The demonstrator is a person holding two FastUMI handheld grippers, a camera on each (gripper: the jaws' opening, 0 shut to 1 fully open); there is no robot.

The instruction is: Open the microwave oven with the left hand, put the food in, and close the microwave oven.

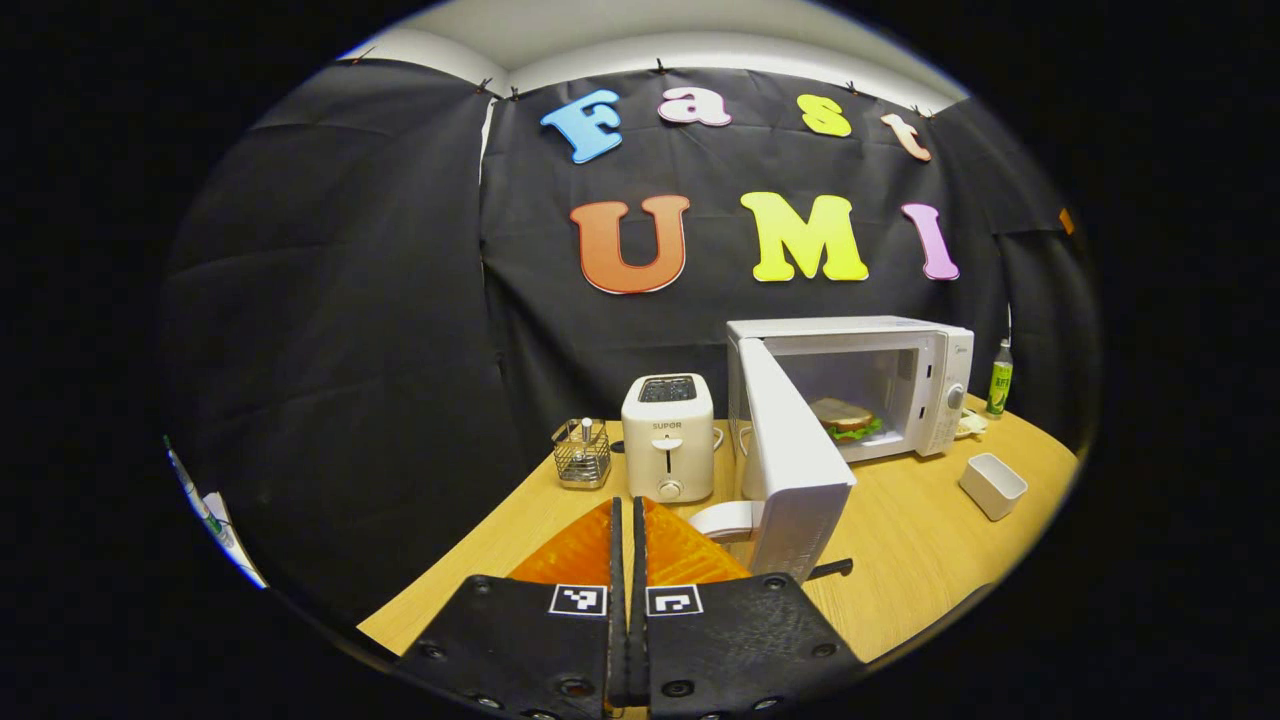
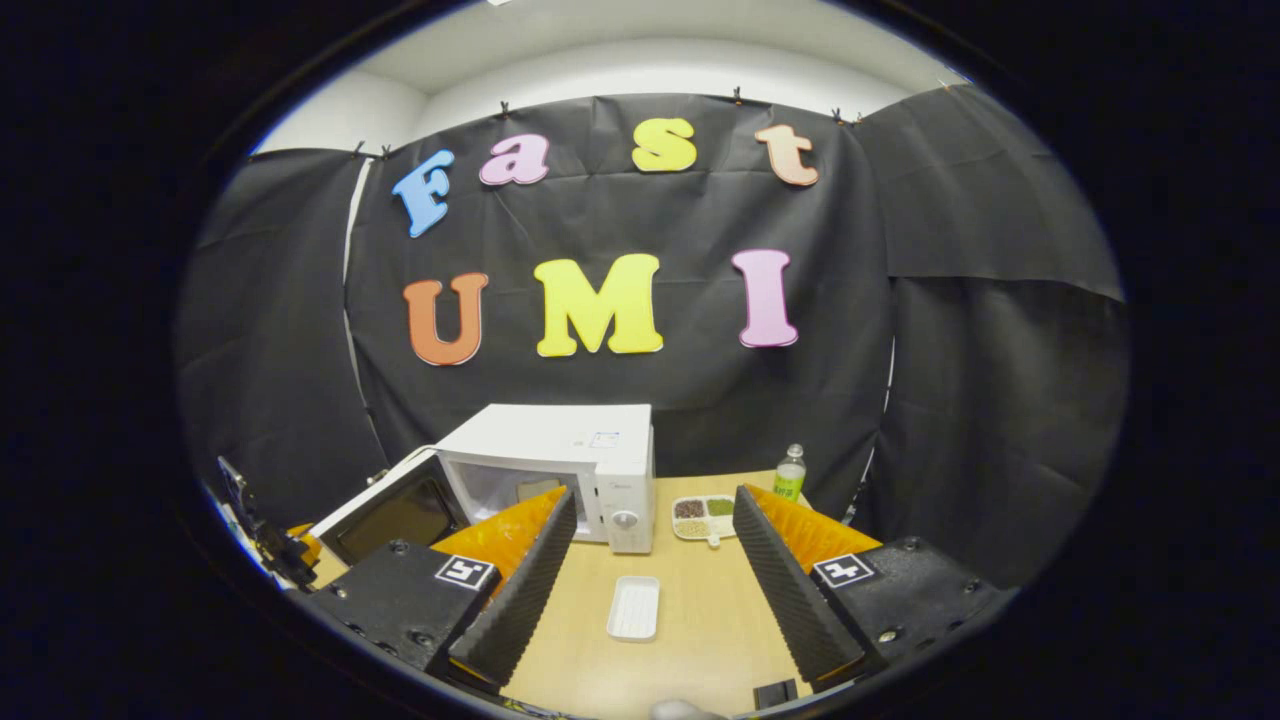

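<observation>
The white microwave stands at the back of the wooden table with its door swung wide open toward me. A sandwich lies inside the cavity. My left gripper hangs over the table in front of the toaster, to the left of the door's edge, fingers pressed together with nothing between them. In the right gripper view the microwave sits at centre left with its door open, and my right gripper is held back from it, fingers wide apart and empty, above a white tray.
A white toaster and a wire basket stand left of the microwave. A white rectangular dish lies to its right, a green bottle behind. A divided plate with food and the bottle sit right of the microwave.
</observation>
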